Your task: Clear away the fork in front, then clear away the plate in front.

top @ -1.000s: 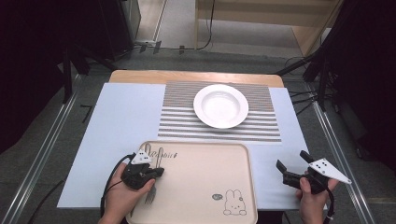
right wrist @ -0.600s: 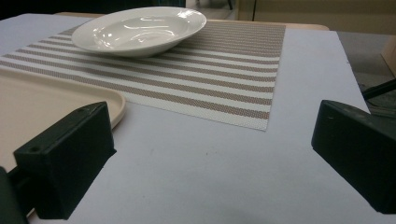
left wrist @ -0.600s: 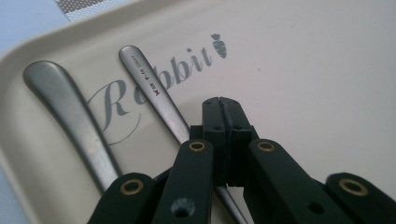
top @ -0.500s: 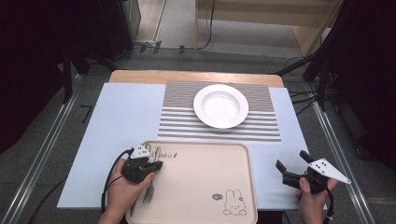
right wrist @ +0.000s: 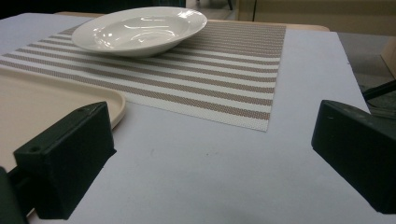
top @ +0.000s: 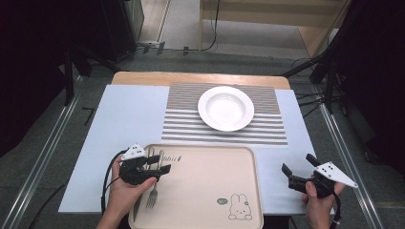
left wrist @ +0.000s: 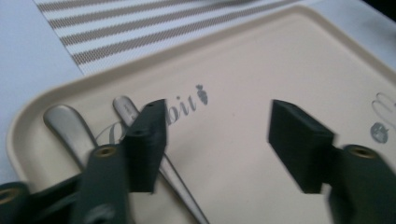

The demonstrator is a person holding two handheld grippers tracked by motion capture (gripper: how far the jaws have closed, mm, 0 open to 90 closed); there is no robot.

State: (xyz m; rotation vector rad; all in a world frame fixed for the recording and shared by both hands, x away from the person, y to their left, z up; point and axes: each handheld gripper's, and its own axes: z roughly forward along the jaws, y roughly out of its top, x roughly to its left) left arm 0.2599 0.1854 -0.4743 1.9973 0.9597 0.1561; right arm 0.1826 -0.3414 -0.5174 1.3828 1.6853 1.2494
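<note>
Cutlery [left wrist: 74,128] lies at the near-left end of the tray [top: 210,162] on your desk as your left tongs [top: 161,168] have just sprung apart over it, gripping nothing (a pick-up looks imminent). Your right tongs [top: 298,170] wait, also parted, beside the tray.
</note>
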